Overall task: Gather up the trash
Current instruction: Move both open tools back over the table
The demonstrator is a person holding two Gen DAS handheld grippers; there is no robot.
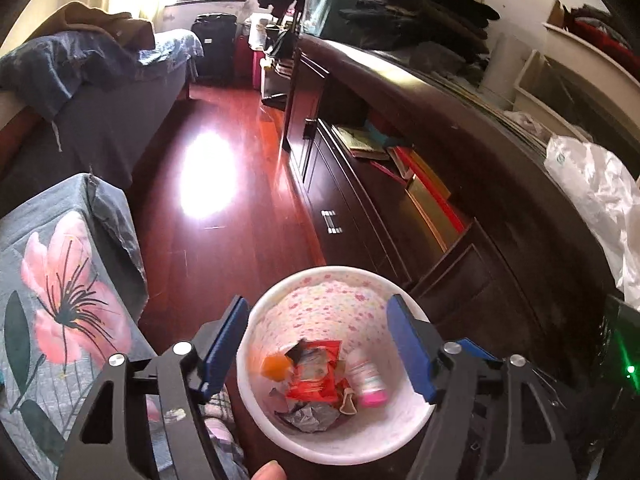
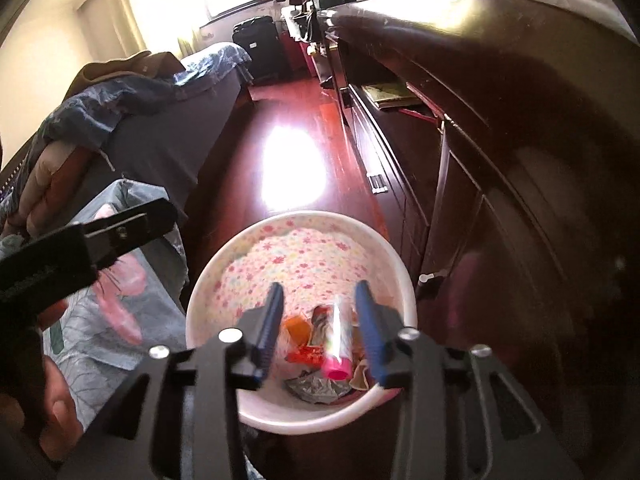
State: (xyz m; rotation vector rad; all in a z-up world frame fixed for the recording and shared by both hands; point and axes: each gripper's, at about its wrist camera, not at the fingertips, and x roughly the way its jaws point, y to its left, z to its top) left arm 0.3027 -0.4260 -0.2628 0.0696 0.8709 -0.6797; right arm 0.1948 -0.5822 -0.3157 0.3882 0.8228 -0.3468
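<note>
A white bin (image 1: 344, 276) with a flowered lining stands on the red floor below both grippers. In it lie a red wrapper (image 1: 316, 376), an orange piece (image 1: 274, 366), grey foil (image 1: 310, 416) and a small bottle with a pink cap (image 1: 368, 380). My left gripper (image 1: 320, 344) is open and empty above the bin, its blue pads wide apart. In the right wrist view the bin (image 2: 296, 220) sits under my right gripper (image 2: 320, 320), which is open. The pink-capped bottle (image 2: 338, 340) shows blurred between its fingers, not touching them.
A dark wooden dresser (image 1: 460, 184) with open drawers runs along the right. A flowered blue bedspread (image 1: 64, 288) is at the left. A white plastic bag (image 1: 596, 192) lies on the dresser top. A black suitcase (image 1: 214, 46) stands at the far wall.
</note>
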